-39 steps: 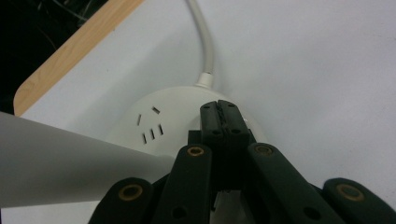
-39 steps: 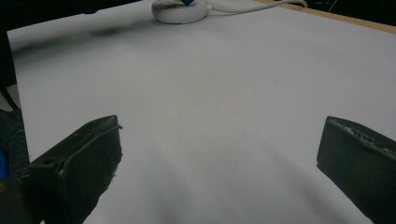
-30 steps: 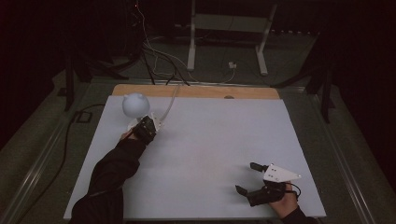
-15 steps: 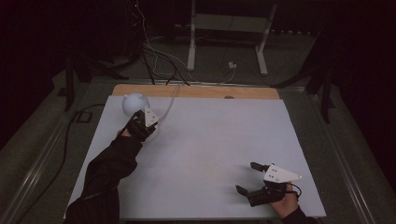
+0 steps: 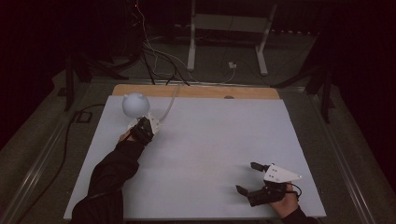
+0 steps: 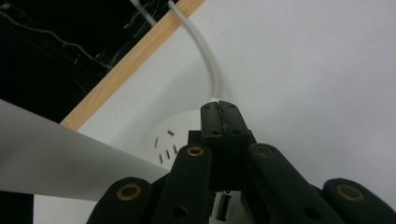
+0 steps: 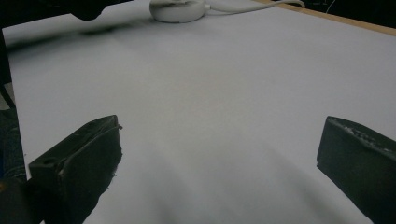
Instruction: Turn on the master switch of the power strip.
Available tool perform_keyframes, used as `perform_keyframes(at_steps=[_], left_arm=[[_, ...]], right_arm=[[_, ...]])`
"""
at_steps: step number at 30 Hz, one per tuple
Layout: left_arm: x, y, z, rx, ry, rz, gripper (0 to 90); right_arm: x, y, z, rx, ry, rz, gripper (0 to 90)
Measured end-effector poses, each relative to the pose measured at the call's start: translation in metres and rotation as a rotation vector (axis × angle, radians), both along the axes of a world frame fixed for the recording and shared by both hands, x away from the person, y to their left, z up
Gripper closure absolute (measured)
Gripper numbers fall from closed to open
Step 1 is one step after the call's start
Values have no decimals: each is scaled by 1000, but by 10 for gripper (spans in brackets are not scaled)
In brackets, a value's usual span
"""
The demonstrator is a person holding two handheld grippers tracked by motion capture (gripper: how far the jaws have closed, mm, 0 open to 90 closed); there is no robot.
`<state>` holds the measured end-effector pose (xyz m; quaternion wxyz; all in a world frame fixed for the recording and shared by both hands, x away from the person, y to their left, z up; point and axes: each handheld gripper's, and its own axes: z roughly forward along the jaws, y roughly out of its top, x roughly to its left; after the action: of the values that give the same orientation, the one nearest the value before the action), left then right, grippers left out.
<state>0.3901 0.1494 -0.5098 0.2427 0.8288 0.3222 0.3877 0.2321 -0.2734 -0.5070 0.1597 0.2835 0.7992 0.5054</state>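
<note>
A white globe lamp stands at the table's far left on a round white base with small slots in its top. A white cable runs from the base over the table's far edge. My left gripper is down at that base, its jaws pressed together with nothing seen between them, tips close to where the cable enters. The globe looms at the left of the left gripper view. My right gripper rests open near the front right corner, with bare table between its jaws.
The table is covered by a white sheet, with a wooden strip along the far edge. Beyond it are a stand's white legs and loose cables on the dark floor. The lamp base lies far ahead in the right gripper view.
My left gripper has shifted slightly at the lamp base, first a little farther away, then back nearer. The right gripper has stayed put and open.
</note>
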Motion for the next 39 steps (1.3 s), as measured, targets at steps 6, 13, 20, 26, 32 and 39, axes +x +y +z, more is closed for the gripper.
perform_keyframes(at_steps=[6, 13, 20, 26, 32, 39], left_arm=[[3, 3, -6, -17, 14, -5, 900], [7, 4, -4, -22, 37, -8, 900], [9, -1, -2, 22, 65, -12, 900], [10, 6, -1, -7, 103, -23, 900], [12, 4, 1, 22, 121, -34, 900], [6, 5, 3, -10, 67, -69, 900]], right_arm=[[0, 0, 0, -5, 0, 2, 0], [0, 1, -1, -8, 4, 3, 0], [0, 1, -2, -11, 7, 7, 0], [-1, 2, -1, -18, 5, 9, 0], [-1, 3, -2, -19, 10, 11, 0], [0, 2, -2, -18, 11, 5, 0]])
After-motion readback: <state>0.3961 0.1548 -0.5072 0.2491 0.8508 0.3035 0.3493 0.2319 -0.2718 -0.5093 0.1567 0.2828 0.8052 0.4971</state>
